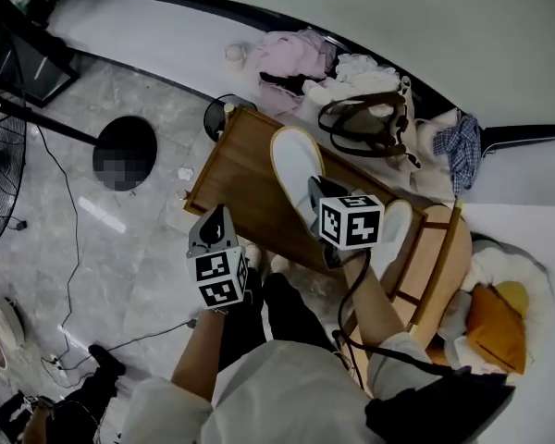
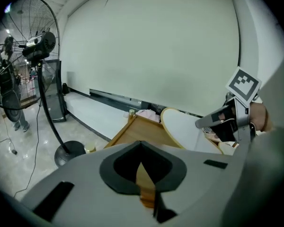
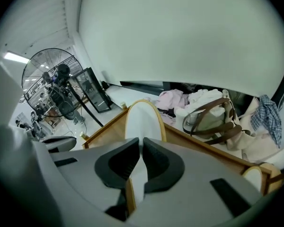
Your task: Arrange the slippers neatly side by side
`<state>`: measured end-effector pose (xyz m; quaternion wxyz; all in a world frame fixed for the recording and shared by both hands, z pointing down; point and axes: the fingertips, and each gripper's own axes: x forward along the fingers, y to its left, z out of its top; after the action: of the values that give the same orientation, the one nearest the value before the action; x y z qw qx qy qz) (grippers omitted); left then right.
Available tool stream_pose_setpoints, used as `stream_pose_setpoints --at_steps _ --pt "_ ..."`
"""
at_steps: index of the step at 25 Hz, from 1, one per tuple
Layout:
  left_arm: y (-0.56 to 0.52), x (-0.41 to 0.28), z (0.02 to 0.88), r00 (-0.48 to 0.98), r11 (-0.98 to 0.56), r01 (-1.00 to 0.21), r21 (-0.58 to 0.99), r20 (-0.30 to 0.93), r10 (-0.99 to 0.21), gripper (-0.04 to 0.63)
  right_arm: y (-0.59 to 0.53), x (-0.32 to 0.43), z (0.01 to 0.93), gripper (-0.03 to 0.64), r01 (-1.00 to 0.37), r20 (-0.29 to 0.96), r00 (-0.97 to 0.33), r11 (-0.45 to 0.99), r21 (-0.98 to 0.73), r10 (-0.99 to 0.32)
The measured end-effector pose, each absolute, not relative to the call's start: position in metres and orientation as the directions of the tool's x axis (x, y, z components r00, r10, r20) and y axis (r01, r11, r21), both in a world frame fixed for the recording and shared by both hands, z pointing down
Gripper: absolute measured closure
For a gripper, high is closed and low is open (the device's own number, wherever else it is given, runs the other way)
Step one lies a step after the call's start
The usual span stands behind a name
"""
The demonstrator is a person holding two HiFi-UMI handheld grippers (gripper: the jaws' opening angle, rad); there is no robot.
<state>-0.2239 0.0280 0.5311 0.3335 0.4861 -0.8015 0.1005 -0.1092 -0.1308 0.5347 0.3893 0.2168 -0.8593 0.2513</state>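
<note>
My right gripper (image 1: 316, 198) is shut on a white slipper (image 1: 294, 161) with a tan rim and holds it over the wooden table (image 1: 233, 172). In the right gripper view the slipper (image 3: 142, 121) runs forward from between the pads of the right gripper (image 3: 140, 162). A second white slipper (image 1: 395, 226) lies to the right, half hidden by my right forearm. My left gripper (image 1: 215, 222) hovers near the table's front edge. Seen in its own view, the left gripper (image 2: 141, 161) has its pads together and nothing between them. There the held slipper (image 2: 184, 129) shows at upper right.
A bag with brown straps (image 1: 365, 118), pink clothes (image 1: 291, 54) and a plaid cloth (image 1: 458, 146) lie behind the table. A wooden chair frame (image 1: 439, 257) and a yellow cushion (image 1: 495, 326) are at the right. A standing fan (image 2: 28, 51), its round base (image 1: 125, 151) and cables occupy the left floor.
</note>
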Motion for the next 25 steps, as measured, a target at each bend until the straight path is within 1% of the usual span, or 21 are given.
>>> stream_pose_setpoints --at_steps 13,25 --pt "-0.013 -0.179 0.522 -0.160 0.320 -0.934 0.159 0.616 -0.771 0.591 -0.146 -0.030 0.521 0.571 -0.736 0.772 -0.541 0.632 -0.242 -0.335" --pt "-0.055 -0.121 0.514 -0.001 0.121 -0.980 0.156 0.610 -0.793 0.591 -0.153 0.031 0.520 0.570 -0.843 0.765 -0.487 0.457 -0.284 -0.422"
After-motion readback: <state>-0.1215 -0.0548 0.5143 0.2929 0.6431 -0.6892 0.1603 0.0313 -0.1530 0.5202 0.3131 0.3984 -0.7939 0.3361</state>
